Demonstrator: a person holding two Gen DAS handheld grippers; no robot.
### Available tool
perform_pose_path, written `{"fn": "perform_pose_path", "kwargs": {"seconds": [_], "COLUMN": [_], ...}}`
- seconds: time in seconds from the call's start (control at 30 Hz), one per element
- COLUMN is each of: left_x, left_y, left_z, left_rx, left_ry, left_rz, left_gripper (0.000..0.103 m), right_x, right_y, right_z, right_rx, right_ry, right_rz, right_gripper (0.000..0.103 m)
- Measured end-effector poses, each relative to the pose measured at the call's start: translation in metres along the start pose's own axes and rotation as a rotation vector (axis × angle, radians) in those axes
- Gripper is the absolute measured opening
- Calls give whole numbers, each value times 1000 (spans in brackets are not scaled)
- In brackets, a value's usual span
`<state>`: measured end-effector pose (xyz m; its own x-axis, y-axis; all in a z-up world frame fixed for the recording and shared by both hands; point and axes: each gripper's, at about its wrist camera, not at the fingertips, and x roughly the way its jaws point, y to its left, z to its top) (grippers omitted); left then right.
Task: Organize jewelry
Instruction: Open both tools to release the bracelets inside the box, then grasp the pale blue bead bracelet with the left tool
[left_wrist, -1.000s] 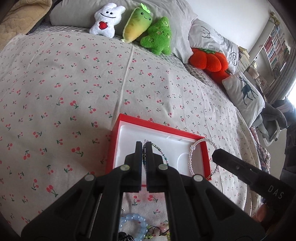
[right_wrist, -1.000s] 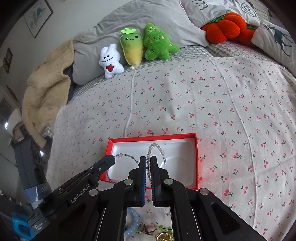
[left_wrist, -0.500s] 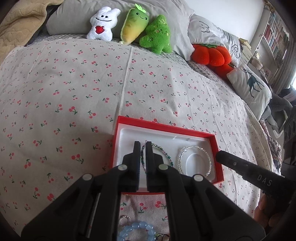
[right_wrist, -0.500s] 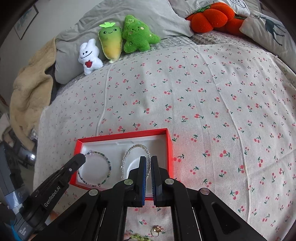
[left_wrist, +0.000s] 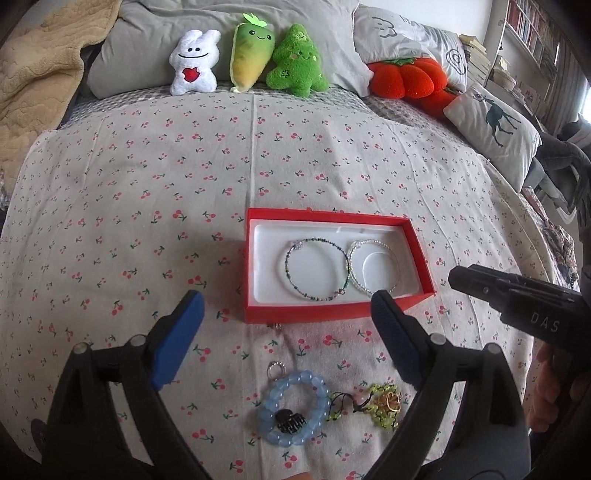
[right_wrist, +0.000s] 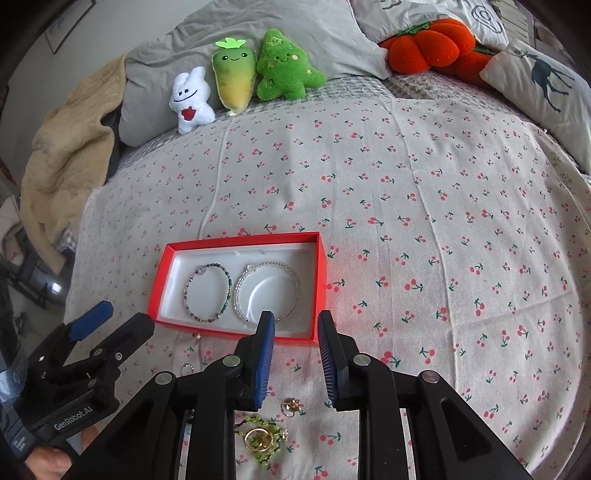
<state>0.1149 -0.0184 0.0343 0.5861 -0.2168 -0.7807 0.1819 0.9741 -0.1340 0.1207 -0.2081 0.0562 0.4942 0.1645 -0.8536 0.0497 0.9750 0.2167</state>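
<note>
On bed, red box (left_wrist: 334, 308) held two bracelets; left tool (left_wrist: 286, 308), right tool (right_wrist: 295, 326) just opened, empty. Risk: tangled green beads (left_wrist: 384, 404) at 6 o'clock snagging on pickup.

Two bracelets (left_wrist: 316, 269) inside box (left_wrist: 332, 308)

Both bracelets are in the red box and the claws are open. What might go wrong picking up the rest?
The leftover pieces lie bunched: a black clip sits inside the blue bead bracelet, and gold rings rest on the green beaded piece, so one grab may lift two. The small silver ring may slip from the left claw.
</note>
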Motion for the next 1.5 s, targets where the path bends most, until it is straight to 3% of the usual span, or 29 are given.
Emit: {"fn": "perform_pose_path", "kwargs": {"seconds": [0.03, 0.07, 0.23, 0.67, 0.83, 0.97, 1.03, 1.2, 1.3, 1.4, 1.5], "left_x": [-2, -3, -3, 8, 7, 0, -2, 8, 17, 25, 34], "left_y": [2, 5, 23, 58, 56, 55, 58, 66, 58, 46, 38], "left_z": [-3, -7, -27, -67, -79, -84, -82, -76, -75, -73, -72], "left_rx": [-2, -8, -76, -147, -90, -34, -35, -141, -161, -143, -131], "left_ry": [9, 20, 92, 222, 231, 193, 179, 225, 251, 265, 274], "left_rz": [10, 16, 14, 43, 26, 5, -17, -139, -194, -203, -197], "left_gripper": [94, 95, 95, 95, 95, 95, 89, 61, 53, 38, 32], "right_x": [-4, -8, -14, 13, 15, 16, 18, 25, 28, 28, 28], "right_y": [0, -1, -4, -13, -13, -15, -15, -15, -11, -8, -7], "right_z": [-3, -6, -19, -64, -73, -82, -87, -97, -100, -100, -99], "right_rx": [2, 0, -18, -125, -157, -158, -151, -132, -132, -138, -135], "right_ry": [-11, -20, -3, 128, 138, 156, 175, 222, 233, 233, 232], "right_rz": [4, 4, -9, -175, -184, -156, -138, -112, -108, -110, -109], "right_gripper": [66, 71, 72, 76, 77, 77, 77, 77, 77, 77, 77]}}
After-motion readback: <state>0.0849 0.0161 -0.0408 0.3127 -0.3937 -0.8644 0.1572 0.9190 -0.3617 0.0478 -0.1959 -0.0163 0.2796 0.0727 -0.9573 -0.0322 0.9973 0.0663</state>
